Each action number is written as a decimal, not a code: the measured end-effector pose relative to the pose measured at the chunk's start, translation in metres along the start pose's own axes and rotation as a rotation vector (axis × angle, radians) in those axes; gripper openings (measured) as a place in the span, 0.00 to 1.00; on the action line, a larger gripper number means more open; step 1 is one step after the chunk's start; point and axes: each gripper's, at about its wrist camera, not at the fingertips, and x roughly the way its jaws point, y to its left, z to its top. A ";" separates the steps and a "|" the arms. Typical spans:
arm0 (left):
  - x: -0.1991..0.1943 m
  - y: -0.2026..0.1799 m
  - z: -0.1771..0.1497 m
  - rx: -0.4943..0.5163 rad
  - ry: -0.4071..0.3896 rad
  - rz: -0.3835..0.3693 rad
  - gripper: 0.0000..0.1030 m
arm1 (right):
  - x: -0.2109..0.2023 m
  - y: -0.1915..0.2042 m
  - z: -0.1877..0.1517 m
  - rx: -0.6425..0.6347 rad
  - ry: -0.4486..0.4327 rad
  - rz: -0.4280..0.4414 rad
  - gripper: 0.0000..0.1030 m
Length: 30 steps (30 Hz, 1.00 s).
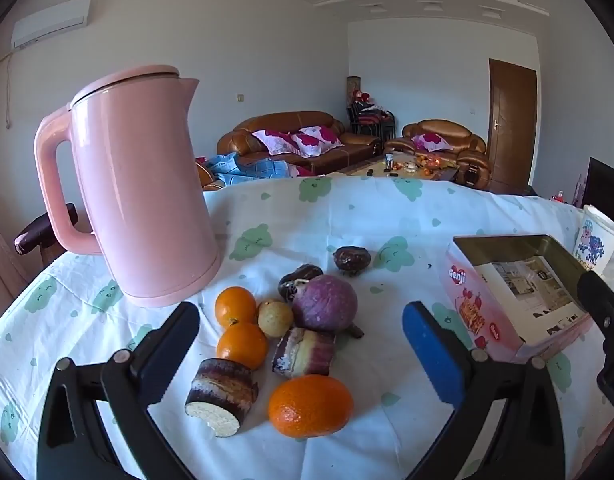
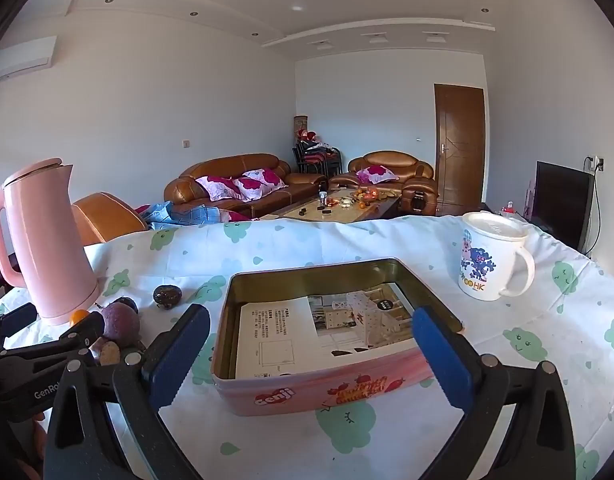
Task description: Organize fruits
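Nearest my left lens is the left gripper point(image 1: 301, 354), its jaws spread as wide as they go and nothing between the pads. The right gripper point(image 2: 311, 354) is the same: wide, empty, tilted a little down toward the pink tin point(image 2: 327, 390).

I take the tin as my landmark. It sits open on the cloud-print tablecloth point(image 2: 507, 360), only a printed leaflet point(image 2: 307, 332) lying flat on its floor, so I judge no fruit has gone in yet. Straight ahead of the right gripper, its near wall runs crosswise between those fingers.

The pink kettle point(image 1: 147, 188) stands well to the left of the tin, beyond the fruit. The white lidded mug point(image 2: 491, 258) stands behind the tin on its right.

The fruit pile lies left of the tin, apart from it, directly ahead of the left gripper. By size:
- the purple round fruit point(image 1: 325, 303) at the pile's far side
- the big orange point(image 1: 310, 406) nearest my left fingers
- two short sugarcane pieces, one point(image 1: 223, 396) with its cut end facing me, the other point(image 1: 303, 353) lying nearly crosswise
- two small oranges point(image 1: 235, 306) point(image 1: 242, 346) touching each other
- a small yellowish fruit point(image 1: 275, 318)
- two dark wrinkled fruits point(image 1: 299, 280) point(image 1: 352, 259) farthest back

The left gripper is clearly nearer the pile; I judge it should pick the big orange first and carry it rightward to the tin, which lies just beside its right finger's line.
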 end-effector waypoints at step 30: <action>-0.009 -0.005 0.003 0.033 -0.044 -0.015 1.00 | -0.004 0.002 0.000 -0.007 -0.020 -0.008 0.99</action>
